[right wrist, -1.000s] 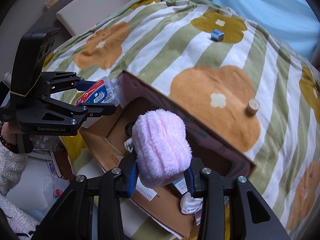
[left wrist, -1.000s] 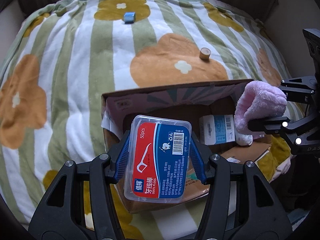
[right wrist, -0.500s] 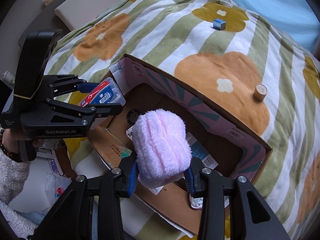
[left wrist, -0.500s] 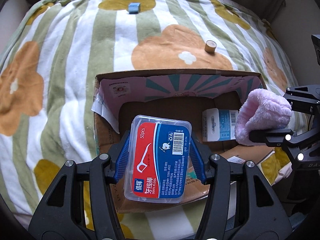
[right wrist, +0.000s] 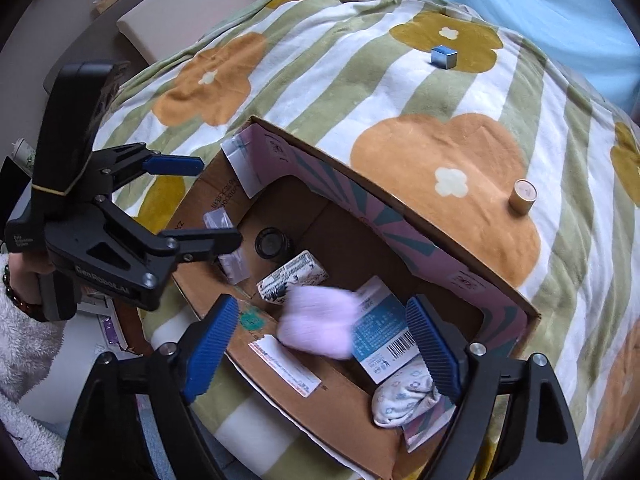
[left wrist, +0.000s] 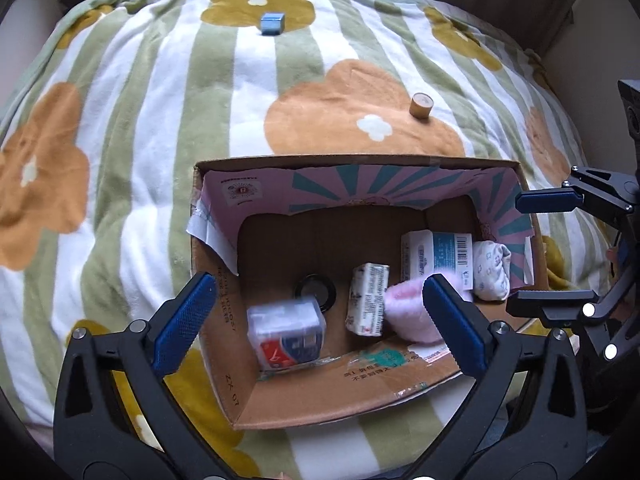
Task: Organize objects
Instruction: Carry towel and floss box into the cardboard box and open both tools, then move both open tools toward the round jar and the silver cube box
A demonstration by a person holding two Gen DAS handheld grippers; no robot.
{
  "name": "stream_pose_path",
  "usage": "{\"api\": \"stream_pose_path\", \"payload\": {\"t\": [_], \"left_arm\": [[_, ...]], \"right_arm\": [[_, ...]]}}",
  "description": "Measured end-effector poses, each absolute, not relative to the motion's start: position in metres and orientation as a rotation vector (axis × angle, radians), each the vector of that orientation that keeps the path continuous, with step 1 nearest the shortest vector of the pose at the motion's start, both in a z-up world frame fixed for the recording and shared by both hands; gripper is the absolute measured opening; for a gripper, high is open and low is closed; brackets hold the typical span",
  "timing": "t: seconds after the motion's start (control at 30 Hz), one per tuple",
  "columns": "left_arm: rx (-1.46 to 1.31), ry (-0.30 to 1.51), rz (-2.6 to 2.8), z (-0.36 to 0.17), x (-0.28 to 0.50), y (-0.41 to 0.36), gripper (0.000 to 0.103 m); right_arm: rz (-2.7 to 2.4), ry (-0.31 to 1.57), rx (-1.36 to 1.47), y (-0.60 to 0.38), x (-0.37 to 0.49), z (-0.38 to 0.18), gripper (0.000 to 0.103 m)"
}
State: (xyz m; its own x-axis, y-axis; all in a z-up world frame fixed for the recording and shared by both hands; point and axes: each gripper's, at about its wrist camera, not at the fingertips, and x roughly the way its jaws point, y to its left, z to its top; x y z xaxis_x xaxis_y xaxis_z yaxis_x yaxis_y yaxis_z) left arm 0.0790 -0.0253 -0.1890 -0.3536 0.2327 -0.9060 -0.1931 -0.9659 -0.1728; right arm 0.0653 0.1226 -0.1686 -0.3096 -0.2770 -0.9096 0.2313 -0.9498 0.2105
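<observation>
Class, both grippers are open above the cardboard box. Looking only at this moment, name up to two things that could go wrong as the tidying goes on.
1. The cardboard box sits on a soft, bulging blanket, so a knock from the left gripper or right gripper might tip it.
2. The blue cube and the wooden cylinder lie far up that blanket; the cylinder may roll if nudged.

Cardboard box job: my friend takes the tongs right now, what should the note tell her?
Left tongs: open, nothing held.
Right tongs: open, nothing held.
In the open brown cardboard box: clear plastic floss case, fluffy pink cloth, plus small cartons and a patterned white bundle.
Left out on the striped flower blanket: small blue cube and short tan cylinder. They probably go in next.
</observation>
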Motion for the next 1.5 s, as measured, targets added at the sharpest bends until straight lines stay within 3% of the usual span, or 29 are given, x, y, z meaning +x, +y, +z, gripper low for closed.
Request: {"api": "stream_pose_path", "payload": {"t": [0.5,0.8,1.1,1.5], "left_arm": [[-1.626,-0.077,2.365,-0.192,0.082,-0.025,0.103],[-1.543,-0.03,2.409,-0.16,0.063,-0.031,0.103],[-1.377,0.087,2.474,-0.117,0.01,-0.038,0.103],[-1.308,0.15,2.429,-0.12,-0.092,-0.041,0.103]], "right_arm": [[-2.344,-0.076,1.655,0.132,0.068,-0.176,0.084],[-2.468,-0.025,1.617,0.139,0.065,-0.15,0.084],[-2.696,0.008,1.534,0.156,0.045,-0.111,0.084],[-2.831,-0.139,1.517,0.204,0.0,-0.111,0.083]]}}
